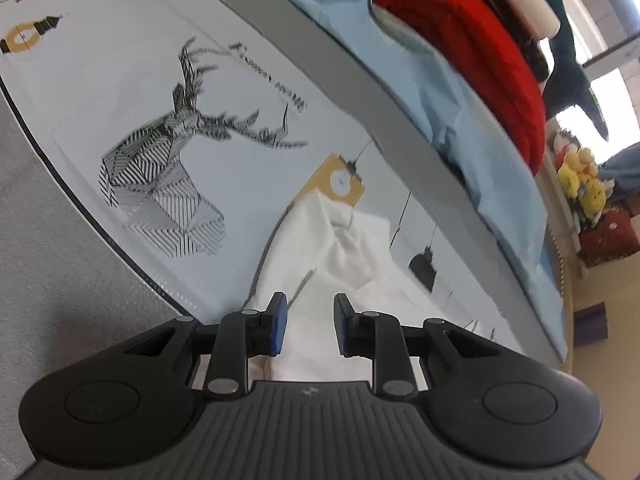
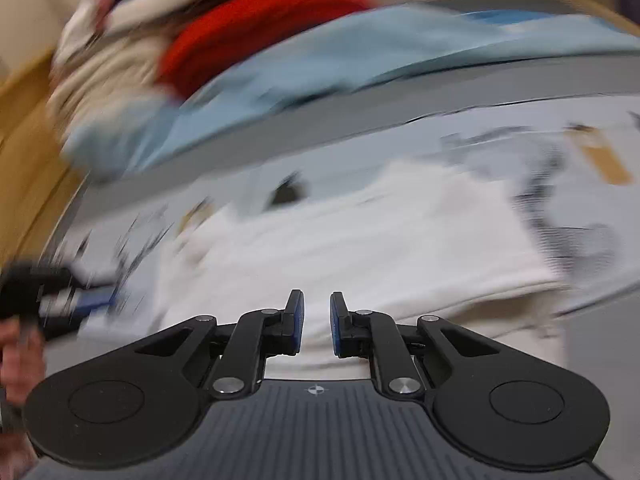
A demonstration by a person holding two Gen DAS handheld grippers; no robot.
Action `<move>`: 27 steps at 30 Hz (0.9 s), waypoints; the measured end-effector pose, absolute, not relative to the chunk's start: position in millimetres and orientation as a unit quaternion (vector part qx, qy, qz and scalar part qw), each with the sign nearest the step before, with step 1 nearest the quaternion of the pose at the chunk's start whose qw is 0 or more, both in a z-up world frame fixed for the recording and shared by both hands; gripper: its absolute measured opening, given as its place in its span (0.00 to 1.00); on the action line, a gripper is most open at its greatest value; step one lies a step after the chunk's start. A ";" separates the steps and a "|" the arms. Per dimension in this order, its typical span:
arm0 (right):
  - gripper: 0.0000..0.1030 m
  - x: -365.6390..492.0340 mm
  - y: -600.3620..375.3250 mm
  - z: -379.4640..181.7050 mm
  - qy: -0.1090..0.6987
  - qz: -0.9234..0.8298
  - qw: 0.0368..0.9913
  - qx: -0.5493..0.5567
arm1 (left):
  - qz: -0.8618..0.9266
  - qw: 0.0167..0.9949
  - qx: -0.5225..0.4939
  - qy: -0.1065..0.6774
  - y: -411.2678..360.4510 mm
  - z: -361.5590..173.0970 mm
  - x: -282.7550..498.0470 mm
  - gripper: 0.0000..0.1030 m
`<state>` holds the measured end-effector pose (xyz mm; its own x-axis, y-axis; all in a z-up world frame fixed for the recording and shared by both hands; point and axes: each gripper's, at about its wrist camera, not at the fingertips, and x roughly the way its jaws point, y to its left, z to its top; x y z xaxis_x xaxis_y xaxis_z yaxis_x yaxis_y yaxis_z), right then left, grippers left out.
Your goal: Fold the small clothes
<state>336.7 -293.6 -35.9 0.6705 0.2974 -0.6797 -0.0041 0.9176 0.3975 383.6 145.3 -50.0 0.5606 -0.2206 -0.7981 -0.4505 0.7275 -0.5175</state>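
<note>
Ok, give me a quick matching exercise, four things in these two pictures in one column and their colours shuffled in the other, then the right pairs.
Things:
1. garment under the jaws
2. knitted item at the back
3. sheet beneath it
4. tag shape printed on the mat

Colours:
A. tan
B. red
C. white
D. light blue

Pairs: 1-C, 2-B, 3-D, 4-A
</note>
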 end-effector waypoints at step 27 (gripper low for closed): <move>0.17 356.2 -413.1 -67.2 0.342 -0.129 0.866 0.342 | 0.088 0.906 -0.077 0.407 68.5 -7.5 372.1 0.02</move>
<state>356.2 -413.1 -67.2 0.7328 0.0115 -0.6803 0.4569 0.7326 0.5046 372.1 68.5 -7.5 0.6527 0.0969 -0.7514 -0.2218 0.9728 -0.0672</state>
